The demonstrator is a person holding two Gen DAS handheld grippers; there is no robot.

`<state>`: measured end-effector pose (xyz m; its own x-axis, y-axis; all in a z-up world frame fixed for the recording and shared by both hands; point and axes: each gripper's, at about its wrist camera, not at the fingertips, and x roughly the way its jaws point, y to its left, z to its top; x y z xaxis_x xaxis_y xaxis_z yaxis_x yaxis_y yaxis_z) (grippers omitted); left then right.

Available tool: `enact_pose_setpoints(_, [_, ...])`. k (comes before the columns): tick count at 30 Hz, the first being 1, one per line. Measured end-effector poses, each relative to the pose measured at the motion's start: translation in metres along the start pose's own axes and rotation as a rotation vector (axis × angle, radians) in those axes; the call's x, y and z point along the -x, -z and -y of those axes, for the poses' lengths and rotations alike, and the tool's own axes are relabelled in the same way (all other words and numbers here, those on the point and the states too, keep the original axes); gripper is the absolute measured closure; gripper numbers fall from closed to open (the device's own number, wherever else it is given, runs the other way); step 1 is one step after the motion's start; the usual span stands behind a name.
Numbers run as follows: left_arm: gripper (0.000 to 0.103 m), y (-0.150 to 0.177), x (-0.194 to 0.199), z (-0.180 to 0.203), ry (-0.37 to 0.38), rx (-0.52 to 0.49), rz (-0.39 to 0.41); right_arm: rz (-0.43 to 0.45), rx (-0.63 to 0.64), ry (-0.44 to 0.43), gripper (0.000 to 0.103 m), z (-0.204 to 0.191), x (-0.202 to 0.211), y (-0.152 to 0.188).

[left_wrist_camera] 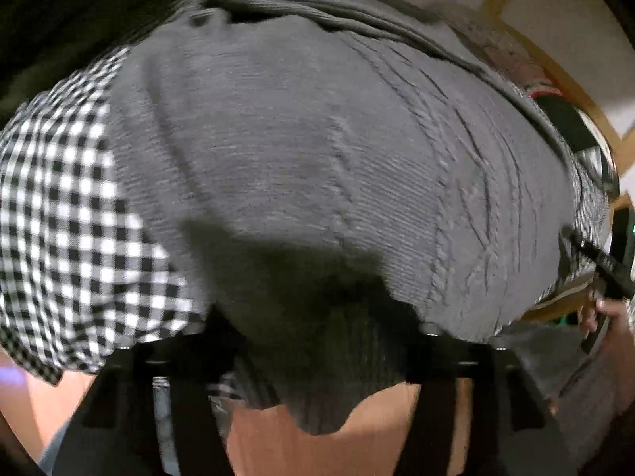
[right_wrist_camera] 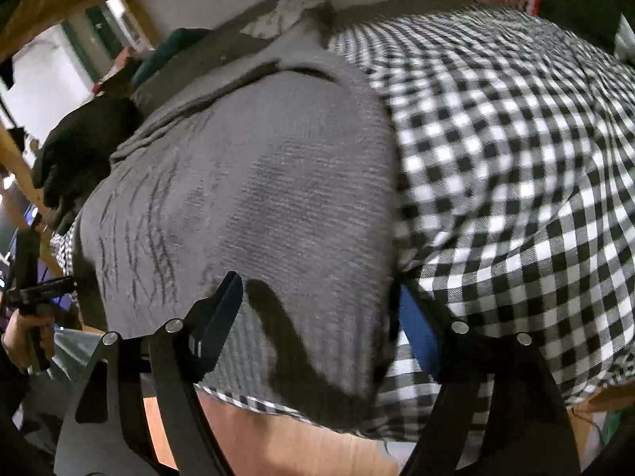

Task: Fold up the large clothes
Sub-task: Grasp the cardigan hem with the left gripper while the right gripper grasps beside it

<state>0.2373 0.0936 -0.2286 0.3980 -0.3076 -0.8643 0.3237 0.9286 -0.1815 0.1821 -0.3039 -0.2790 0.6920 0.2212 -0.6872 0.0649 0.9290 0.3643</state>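
Sweater (left_wrist_camera: 301, 150) hem draped over left gripper (left_wrist_camera: 317, 357), grip unreadable; right gripper (right_wrist_camera: 317, 309) wide.

The right tongs (right_wrist_camera: 317, 317) stood open over the near edge of the grey knit sweater (right_wrist_camera: 246, 182), which lay on a black-and-white checked shirt (right_wrist_camera: 508, 150) spreading right of the sweater.

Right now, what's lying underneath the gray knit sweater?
A black-and-white checkered cloth lies under the gray knit sweater, showing along its side and near edge. Below the near edge, an orange-brown surface shows. How far the cloth runs beneath, and whether anything else lies there, is covered.
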Motion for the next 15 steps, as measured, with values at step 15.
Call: enact_pose_setpoints(15, [0.036, 0.005, -0.006, -0.021, 0.016, 0.117, 0.053, 0.013, 0.114, 0.104, 0.019, -0.019, 0.004, -0.024])
